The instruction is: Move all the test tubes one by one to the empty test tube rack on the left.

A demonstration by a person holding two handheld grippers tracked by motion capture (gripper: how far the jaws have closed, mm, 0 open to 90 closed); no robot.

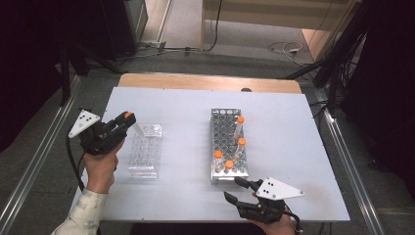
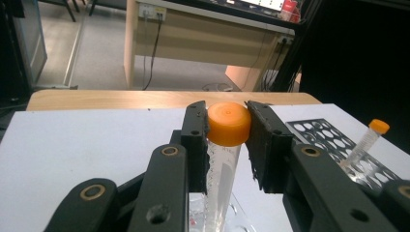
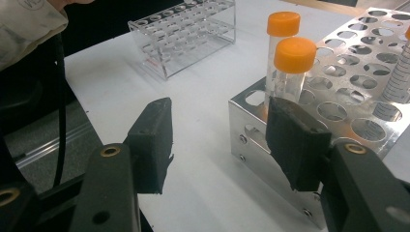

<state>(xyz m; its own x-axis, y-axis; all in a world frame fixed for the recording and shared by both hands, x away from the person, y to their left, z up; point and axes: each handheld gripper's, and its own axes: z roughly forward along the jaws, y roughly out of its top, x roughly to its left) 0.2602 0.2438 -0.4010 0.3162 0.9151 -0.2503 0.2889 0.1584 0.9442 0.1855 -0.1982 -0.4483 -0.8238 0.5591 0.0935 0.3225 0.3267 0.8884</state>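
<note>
My left gripper (image 1: 125,120) is shut on an orange-capped clear tube (image 2: 227,126), its jaws clamping the cap; the tube's body slants down toward the clear plastic rack (image 1: 146,149) just to the gripper's right. In the left gripper view the gripper (image 2: 227,130) holds the tube above that rack. A metal rack (image 1: 227,145) at the table's middle holds several orange-capped tubes (image 1: 218,155). My right gripper (image 1: 237,190) stands open at the metal rack's near corner with nothing between its jaws. In the right gripper view its right jaw lies against the rack's corner (image 3: 251,106), below two capped tubes (image 3: 294,55).
The white table top (image 1: 181,117) has a wooden strip (image 1: 205,81) along its far edge. Cables lie on the floor beyond. Metal rails (image 1: 34,161) run along both sides of the table. A sleeve (image 1: 85,213) comes in at the lower left.
</note>
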